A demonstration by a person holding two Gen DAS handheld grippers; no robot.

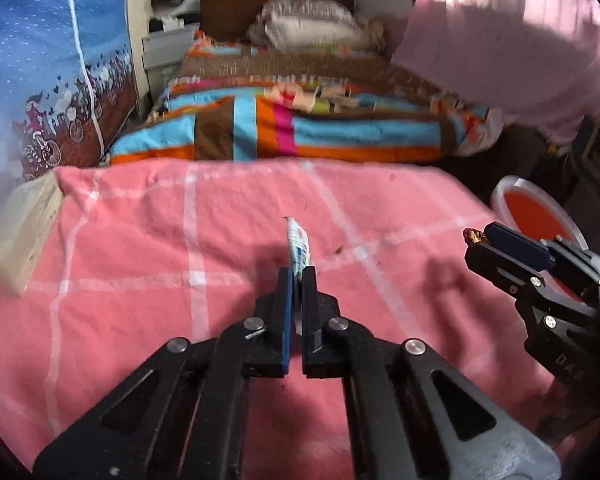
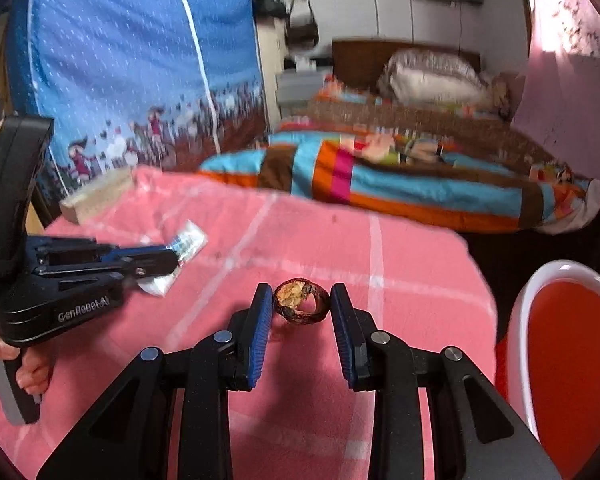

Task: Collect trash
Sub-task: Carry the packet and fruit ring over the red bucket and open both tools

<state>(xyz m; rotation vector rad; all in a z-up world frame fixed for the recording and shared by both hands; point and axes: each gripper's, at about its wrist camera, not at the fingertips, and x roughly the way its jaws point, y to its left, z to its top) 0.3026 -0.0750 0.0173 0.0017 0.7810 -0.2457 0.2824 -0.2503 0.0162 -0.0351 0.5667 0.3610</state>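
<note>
The left tongs [image 1: 298,276] are pinching a small white and blue wrapper [image 1: 297,246], closed tight on it, above the pink checked cloth [image 1: 140,248] that is covering the bench. In the left wrist view the wrapper is standing edge-on, like a thin strip rising from between the tips. The right wrist view is showing the same wrapper [image 2: 188,242] from the side, where its flat crinkled face and a piece hanging under the left tongs [image 2: 174,260] become visible.

The right tongs [image 2: 302,312] are standing wide, with a brown dried fruit shell [image 2: 302,306] between the blue pads [image 2: 258,332]. The shell seems to touch both pads near their tips, but it is not sure if they are gripping it. In the left wrist view the shell [image 1: 475,236] is only a small brown bit at the tip of the right tongs [image 1: 485,240], and the gap of the tongs is not showing there.

A white bin with a red inside [image 2: 572,344] is standing just beside the right edge of the bench. A colourful striped blanket [image 1: 284,132] is lying on the bed behind.
</note>
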